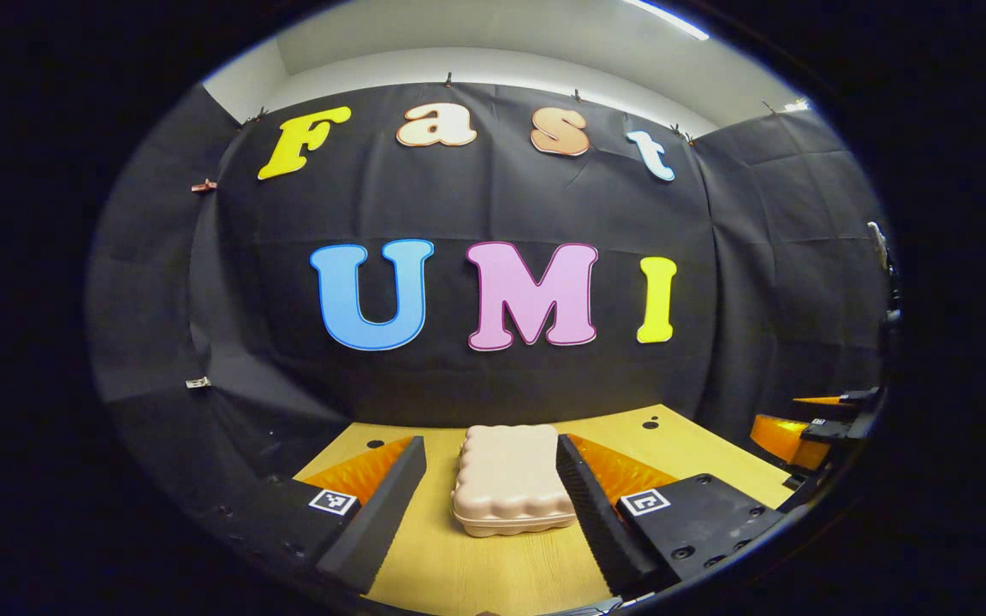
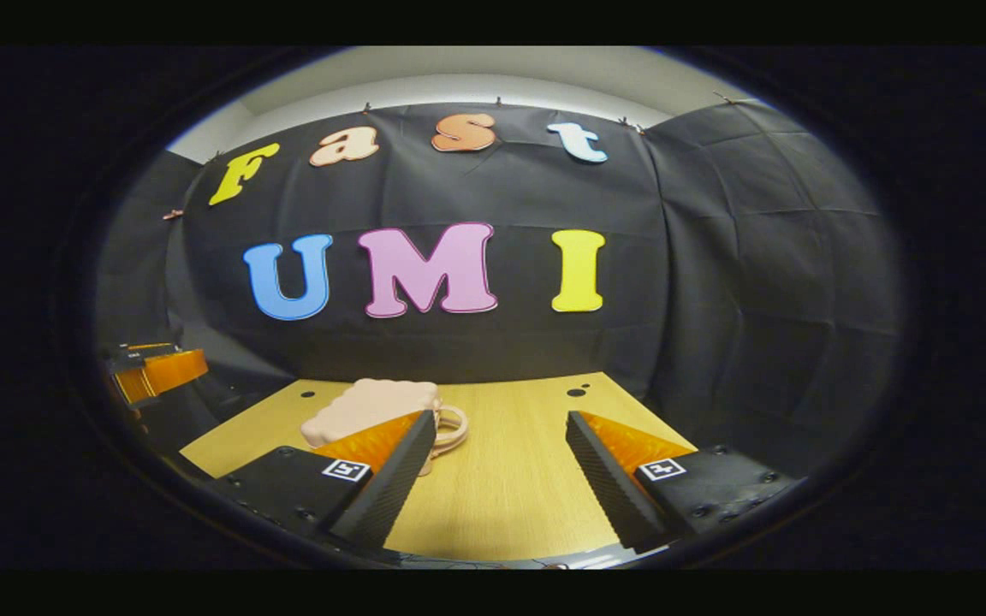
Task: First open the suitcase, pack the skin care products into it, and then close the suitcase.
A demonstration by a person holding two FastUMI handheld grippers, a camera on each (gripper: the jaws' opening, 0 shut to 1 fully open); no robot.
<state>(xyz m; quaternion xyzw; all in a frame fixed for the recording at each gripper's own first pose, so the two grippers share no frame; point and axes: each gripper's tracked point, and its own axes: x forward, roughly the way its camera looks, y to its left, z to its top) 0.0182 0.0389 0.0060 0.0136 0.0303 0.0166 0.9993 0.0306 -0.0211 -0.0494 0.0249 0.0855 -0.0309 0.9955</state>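
Table (image 1: 698, 449): one, pale wood, with small dark holes near its far edge; it bears everything below.

Suitcase (image 1: 510, 479): one, small, pinkish-beige, scalloped at the rim, lying flat with its lid down. In the left gripper view it sits straight ahead of you, between the two fingers and touching neither, its long axis running away from you along the fingers' line. In the right gripper view the suitcase (image 2: 369, 411) lies ahead and to the left, partly behind the left-hand finger, with a looped handle (image 2: 450, 428) on the side facing that gripper's gap.

Left gripper (image 1: 493, 505): one, fingers spread wide, wider than the case. Yours is the nearer hand for the opening, by my reading.

Right gripper (image 2: 501, 479): one, fingers likewise wide apart, holding nothing, bare table between them; it stands off to the case's right.

Skin care products: none counted on the visible stretch of table.
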